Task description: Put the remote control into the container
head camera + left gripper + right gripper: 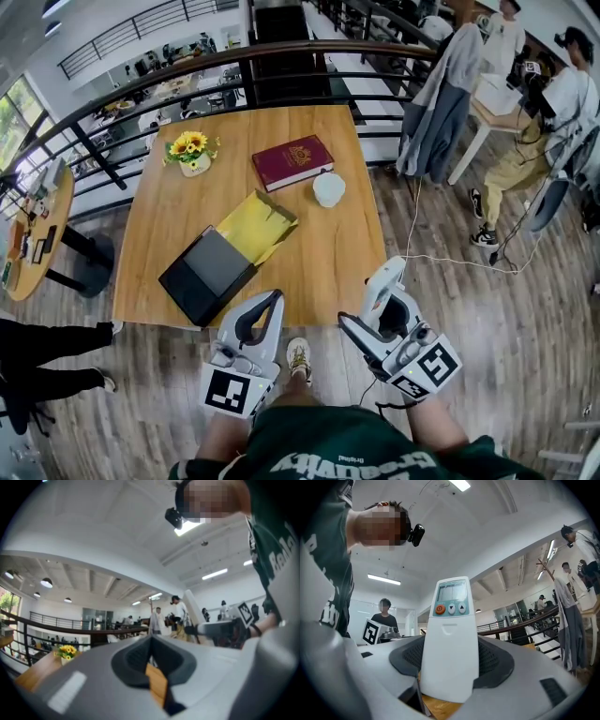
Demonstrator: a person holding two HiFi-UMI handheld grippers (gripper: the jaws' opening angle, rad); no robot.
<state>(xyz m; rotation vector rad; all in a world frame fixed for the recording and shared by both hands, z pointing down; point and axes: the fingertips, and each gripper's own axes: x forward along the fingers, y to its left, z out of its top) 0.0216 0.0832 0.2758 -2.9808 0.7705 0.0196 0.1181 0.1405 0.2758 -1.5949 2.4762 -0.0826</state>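
Evidently the right hand-held gripper (373, 322) clamps the remote (451, 634) for carrying to the centre-left box (208, 272); left hand-held gripper (151, 643) closed, empty.

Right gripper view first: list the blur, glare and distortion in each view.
Right gripper view: remote control sharp, ceiling light glaring, edges bowed. Left gripper view: left gripper soft-focused, ceiling lamp blown out. Head view: railing curves from fisheye, table evenly lit.
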